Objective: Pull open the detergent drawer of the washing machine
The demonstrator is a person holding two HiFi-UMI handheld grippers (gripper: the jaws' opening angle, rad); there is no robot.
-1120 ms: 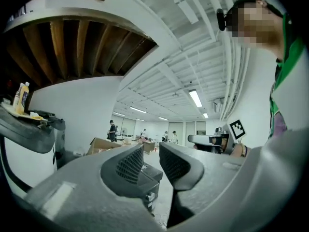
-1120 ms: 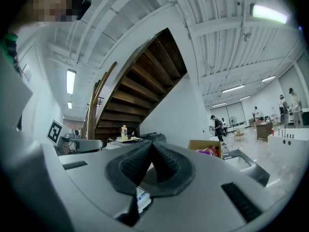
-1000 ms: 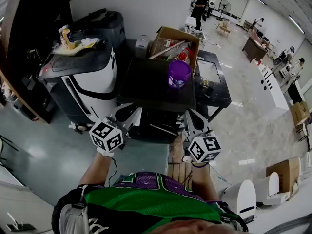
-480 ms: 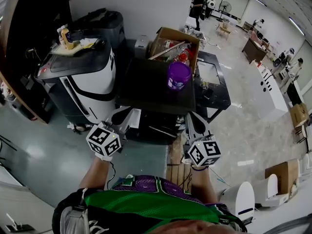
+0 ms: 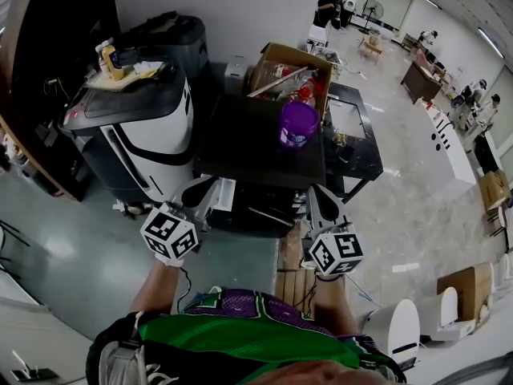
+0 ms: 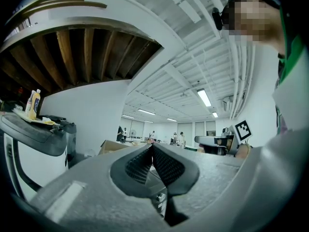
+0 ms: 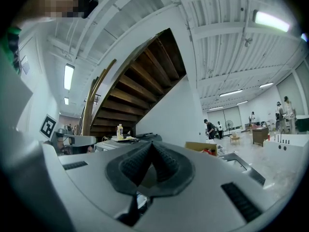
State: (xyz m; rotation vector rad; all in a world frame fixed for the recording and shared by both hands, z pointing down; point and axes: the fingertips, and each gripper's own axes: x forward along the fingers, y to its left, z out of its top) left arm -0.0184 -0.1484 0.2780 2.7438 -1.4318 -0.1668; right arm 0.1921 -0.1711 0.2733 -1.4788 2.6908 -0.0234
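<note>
The washing machine is a dark box straight ahead of me in the head view; its front lies in shadow and I cannot make out the detergent drawer. My left gripper hangs close before the machine's left front corner. My right gripper is level with the right front corner. In the left gripper view the left gripper has its ribbed pads meeting at the tip with nothing between. The right gripper looks the same, pads together and empty. Both point level.
A purple jar stands on the machine's top. Behind it is an open cardboard box. A white-and-black machine with a bottle on it stands at the left, a black glass-topped table at the right, a wooden pallet underfoot.
My left gripper with its marker cube has shifted slightly left and turned a little. The right gripper has stayed in place.
</note>
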